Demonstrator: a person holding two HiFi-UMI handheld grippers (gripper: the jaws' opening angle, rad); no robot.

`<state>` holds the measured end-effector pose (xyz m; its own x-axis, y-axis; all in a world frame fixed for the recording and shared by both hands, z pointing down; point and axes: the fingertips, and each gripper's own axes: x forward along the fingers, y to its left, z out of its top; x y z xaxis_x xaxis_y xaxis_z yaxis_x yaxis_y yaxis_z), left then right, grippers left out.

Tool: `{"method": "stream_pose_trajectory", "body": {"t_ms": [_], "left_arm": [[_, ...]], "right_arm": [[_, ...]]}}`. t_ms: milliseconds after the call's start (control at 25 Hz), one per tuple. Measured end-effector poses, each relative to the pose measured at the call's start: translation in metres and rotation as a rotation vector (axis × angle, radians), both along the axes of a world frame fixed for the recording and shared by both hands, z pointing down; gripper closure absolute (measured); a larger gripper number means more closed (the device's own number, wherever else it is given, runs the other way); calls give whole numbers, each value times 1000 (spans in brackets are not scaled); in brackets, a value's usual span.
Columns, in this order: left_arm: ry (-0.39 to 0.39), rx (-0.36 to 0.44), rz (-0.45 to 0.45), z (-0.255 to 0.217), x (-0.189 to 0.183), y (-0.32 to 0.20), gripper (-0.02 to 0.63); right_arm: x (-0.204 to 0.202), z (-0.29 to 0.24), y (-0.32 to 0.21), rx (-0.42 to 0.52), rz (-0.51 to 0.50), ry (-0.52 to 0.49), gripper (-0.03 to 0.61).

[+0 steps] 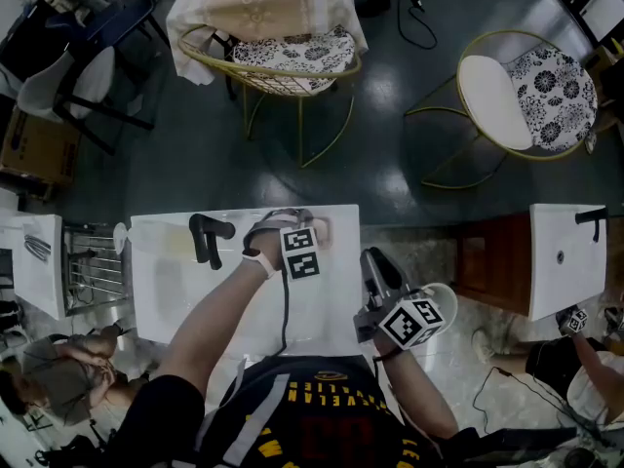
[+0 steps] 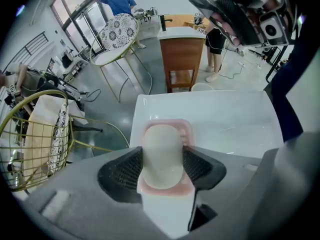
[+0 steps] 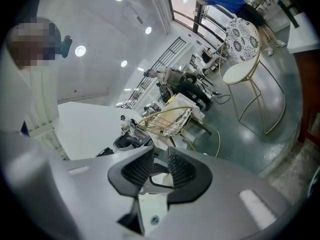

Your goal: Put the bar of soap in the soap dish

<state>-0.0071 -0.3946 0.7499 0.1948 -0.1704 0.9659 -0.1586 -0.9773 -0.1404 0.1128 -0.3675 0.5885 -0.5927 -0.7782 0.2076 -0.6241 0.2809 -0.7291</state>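
Note:
A pale oval soap bar [image 2: 162, 151] sits between the pads of my left gripper [image 2: 162, 164], which is shut on it and points steeply down. Right under the soap lies the pink soap dish [image 2: 168, 125], at the far right corner of the white sink counter [image 2: 225, 119]; I cannot tell whether the soap touches the dish. In the head view the left gripper [image 1: 310, 224] hangs over that dish [image 1: 322, 228]. My right gripper [image 1: 374, 263] hovers off the counter's right edge, pointing almost level. Its jaws [image 3: 161, 166] stand slightly apart, with nothing between them.
A black faucet [image 1: 208, 237] stands at the counter's far left. Beyond the counter is a gold wire chair [image 1: 283, 61], with a second chair [image 1: 526, 96] further right. A wooden cabinet [image 1: 492, 261] and another white sink [image 1: 565, 256] stand to the right. A person [image 1: 58, 369] sits at the lower left.

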Motion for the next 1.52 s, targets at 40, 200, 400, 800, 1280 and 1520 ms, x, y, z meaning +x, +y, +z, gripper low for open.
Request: {"method": "stream_pose_trajectory", "body": {"t_ms": [40,200,400,800,1280,1520], "left_arm": [[1,-2,1,0,1,0,356],[-9,-19,8,3,1,1,356],[-15,-22,14,6,-1,0,356],[-19,-4,24,8,0,-4,348],[-8,46,30,0,-2,-4,342],[-8,36,35,-3,-5,0,342]], "right_arm": [[0,0,0,-3,1,-1,491],[1,2,-1,-12,5,-4,492],[1,-1,-2,-11,13,-15,495],[-2,1,-5,-16,15,-24,500],[-9,-3,-6,-23,16,-38,506],[-15,-1,-4,-24,9,-35,506]]}}
